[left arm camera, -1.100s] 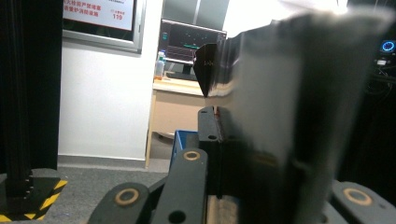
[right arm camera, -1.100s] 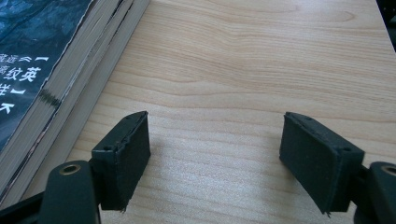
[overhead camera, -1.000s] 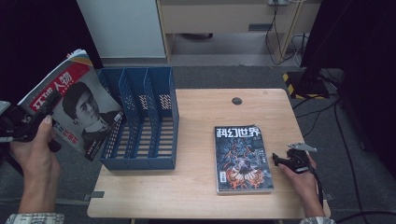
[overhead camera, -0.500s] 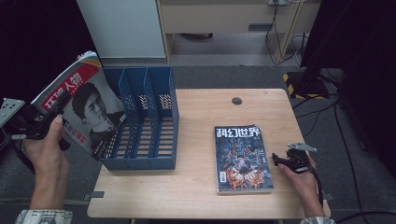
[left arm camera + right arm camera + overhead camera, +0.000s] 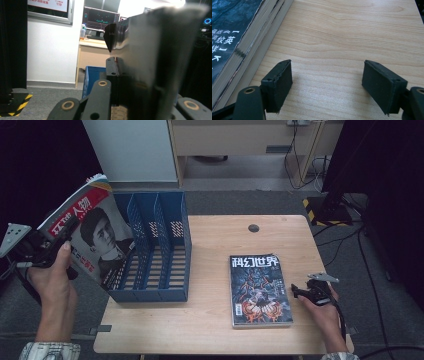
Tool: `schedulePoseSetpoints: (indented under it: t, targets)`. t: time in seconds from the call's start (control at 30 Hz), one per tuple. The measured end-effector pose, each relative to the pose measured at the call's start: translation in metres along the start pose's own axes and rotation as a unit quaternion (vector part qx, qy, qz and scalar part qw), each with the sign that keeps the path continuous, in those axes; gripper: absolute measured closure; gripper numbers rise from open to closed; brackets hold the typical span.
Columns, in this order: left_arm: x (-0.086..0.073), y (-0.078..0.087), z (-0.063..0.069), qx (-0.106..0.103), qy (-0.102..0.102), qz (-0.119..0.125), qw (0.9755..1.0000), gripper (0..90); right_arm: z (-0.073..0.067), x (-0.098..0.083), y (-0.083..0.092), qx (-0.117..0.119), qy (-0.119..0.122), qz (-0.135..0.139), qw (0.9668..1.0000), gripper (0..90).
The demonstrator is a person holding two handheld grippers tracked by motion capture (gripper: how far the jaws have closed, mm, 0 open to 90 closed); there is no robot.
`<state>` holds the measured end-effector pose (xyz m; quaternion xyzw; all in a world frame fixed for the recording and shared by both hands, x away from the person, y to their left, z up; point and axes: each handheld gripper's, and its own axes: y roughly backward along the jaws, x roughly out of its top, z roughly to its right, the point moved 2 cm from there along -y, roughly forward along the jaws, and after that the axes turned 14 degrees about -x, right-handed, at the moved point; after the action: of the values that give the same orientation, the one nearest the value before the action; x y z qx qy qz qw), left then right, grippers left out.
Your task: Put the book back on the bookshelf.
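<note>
Two magazines are in the scene. One, with a red title band and a portrait on its cover [image 5: 95,237], is clamped in the left gripper [image 5: 52,240], whose jaws are pressed tight on its edge; in the left gripper view the magazine [image 5: 155,62] stands on edge between the jaws, blurred and close to the lens. From the high view this magazine is held tilted in the air off the left edge of the table [image 5: 215,330], with its lower corner overlapping the leftmost compartment of the blue file rack [image 5: 160,255]; whether it touches the rack cannot be told. The rack stands on the left part of the table and has three compartments, all open at the top. The second magazine, with a dark cover [image 5: 260,290], lies flat on the right part of the table. The right gripper [image 5: 296,291] rests low at the table just beside that magazine's right edge; its jaws stand wide apart with bare wood between them, and the stacked page edges [image 5: 249,42] show to the left in the right gripper view.
</note>
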<state>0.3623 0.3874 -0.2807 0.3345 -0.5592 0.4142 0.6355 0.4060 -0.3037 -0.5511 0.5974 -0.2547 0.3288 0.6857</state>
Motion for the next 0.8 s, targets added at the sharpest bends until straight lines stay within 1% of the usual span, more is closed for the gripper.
schedulePoseSetpoints:
  t: [0.03,0.17,0.27,0.43,0.67,0.8]
  targets:
    - [0.0,0.0,-0.001,0.003,-0.003,-0.002,1.0,86.8,0.0,0.0,0.0,0.0,0.001,0.0,1.0,24.4]
    - [-0.001,-0.002,-0.007,0.012,-0.003,-0.004,0.9999,86.8,0.0,0.0,0.0,0.0,0.001,0.0,1.0,24.4]
    - [-0.003,-0.003,-0.01,0.015,-0.011,-0.007,0.9998,86.8,0.0,0.0,0.0,0.001,0.002,0.0,1.0,24.3]
    - [-0.003,-0.003,-0.011,0.015,-0.009,-0.006,0.9998,86.8,0.0,0.001,0.0,0.001,0.003,0.0,1.0,24.2]
    - [0.0,0.002,-0.014,0.019,-0.006,-0.001,0.9998,86.8,0.0,0.001,0.0,0.001,0.003,0.0,1.0,24.3]
    - [-0.001,0.002,-0.015,0.016,-0.008,-0.004,0.9998,86.8,0.0,0.001,-0.001,0.001,0.003,0.001,1.0,24.2]
